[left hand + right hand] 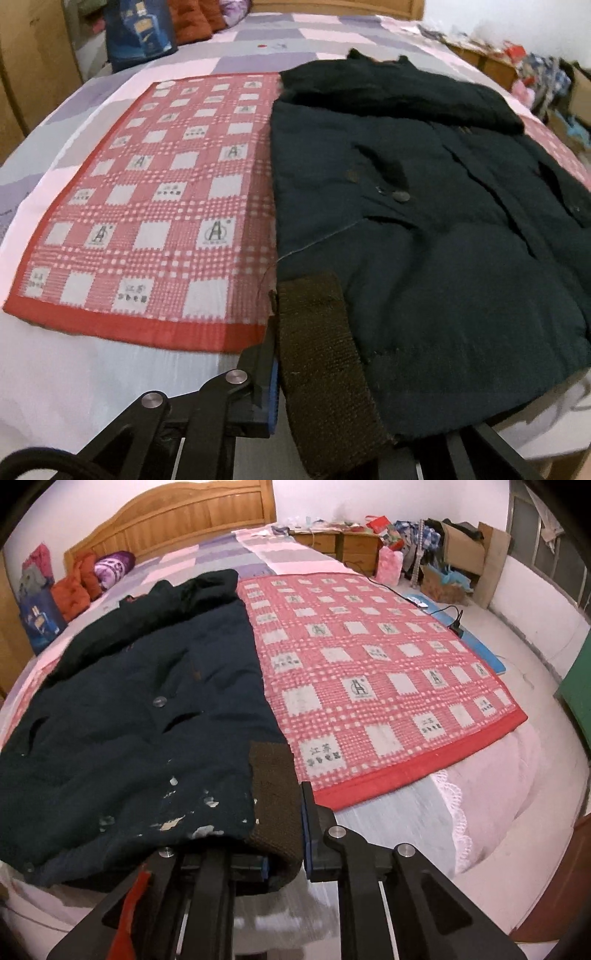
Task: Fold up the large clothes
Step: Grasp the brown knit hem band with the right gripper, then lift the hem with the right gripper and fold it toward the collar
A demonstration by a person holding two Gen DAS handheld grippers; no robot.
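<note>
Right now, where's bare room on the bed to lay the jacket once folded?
Free: the red checked mat beside the dark jacket, and the pale sheet strip between the mat's red border and the bed's near edge. Crowded: the headboard end, with a blue bag and orange clothes. The left gripper and right gripper both clamp the jacket's brown hem.

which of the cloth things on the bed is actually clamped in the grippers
The dark jacket: both the left gripper and right gripper pinch its brown ribbed cuffs. The red checked blanket lies flat, untouched.
</note>
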